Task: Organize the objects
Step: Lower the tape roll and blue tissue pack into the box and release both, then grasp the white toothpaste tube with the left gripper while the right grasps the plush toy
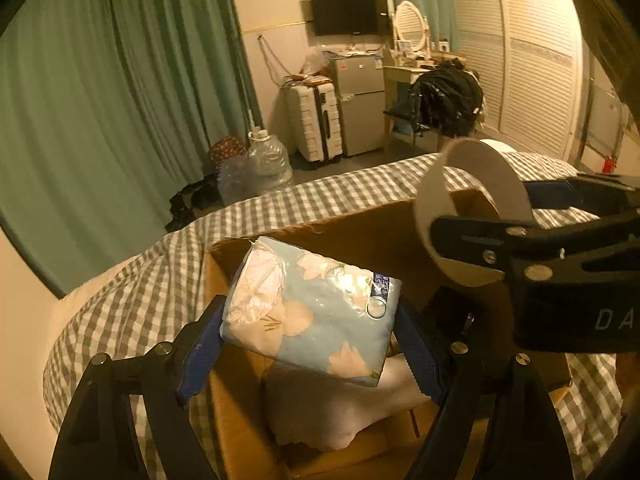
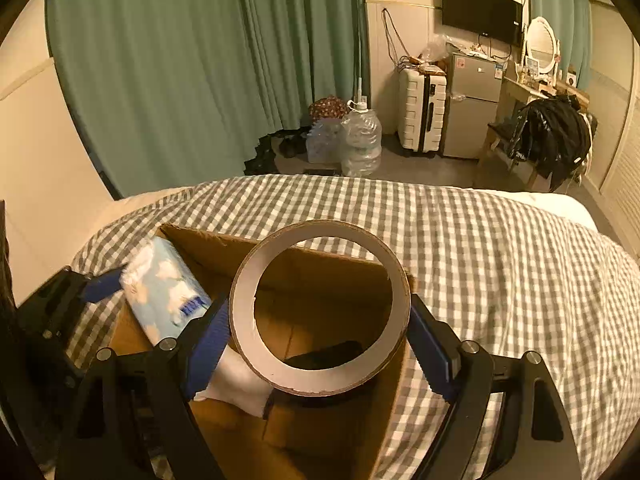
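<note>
- Bed — covered in a grey-and-white checked cover, carrying everything below.
- Cardboard box — open-topped, standing on the bed; a white cloth and a dark flat object lie inside it.
- Tissue pack — pale blue wrapper with a floral print, held tilted over the box's left end, clear of the cloth beneath it.
- Left hand-held gripper — blue pads clamped on the two ends of the tissue pack.
- Tape roll — a wide cardboard ring, held above the box's right half, its hole facing the right wrist camera.
- Right hand-held gripper — blue pads pressed against opposite sides of the tape roll.
</note>
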### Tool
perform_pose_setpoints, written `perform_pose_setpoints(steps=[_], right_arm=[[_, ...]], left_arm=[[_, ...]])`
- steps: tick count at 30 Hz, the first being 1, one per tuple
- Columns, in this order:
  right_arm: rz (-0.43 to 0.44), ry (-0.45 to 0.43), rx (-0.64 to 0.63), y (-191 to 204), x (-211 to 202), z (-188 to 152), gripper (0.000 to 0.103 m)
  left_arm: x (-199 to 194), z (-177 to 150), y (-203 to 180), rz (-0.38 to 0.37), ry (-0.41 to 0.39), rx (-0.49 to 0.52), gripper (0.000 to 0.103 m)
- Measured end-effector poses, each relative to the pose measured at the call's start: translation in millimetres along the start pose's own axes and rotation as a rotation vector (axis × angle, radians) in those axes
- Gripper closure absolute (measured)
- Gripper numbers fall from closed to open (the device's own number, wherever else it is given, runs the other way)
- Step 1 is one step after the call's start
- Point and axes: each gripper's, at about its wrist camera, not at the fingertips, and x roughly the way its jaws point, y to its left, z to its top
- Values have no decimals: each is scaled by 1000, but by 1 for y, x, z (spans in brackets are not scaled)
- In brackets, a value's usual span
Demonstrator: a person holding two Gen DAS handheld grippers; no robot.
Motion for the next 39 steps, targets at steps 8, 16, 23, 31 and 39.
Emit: perform_pose_setpoints(steps=[8,16,23,31,39], right_arm=[[15,-76,25,0,-12,6,5],[-7,-145,8,4,-50,14,4],[37,-177,2,4,-107,3,4],[89,-152,0,0,-147,-41,4],[77,-6,-93,16,-133,-109,4]], left_arm=[[0,-4,9,-37,18,-53,9],[-33,-10,18,-7,-8,-80,3],[-88,-27,45,55,-54,-202,3],[-119,-77,59,142,-29,-301,3],[-114,-134,28,155,68,-253,3]])
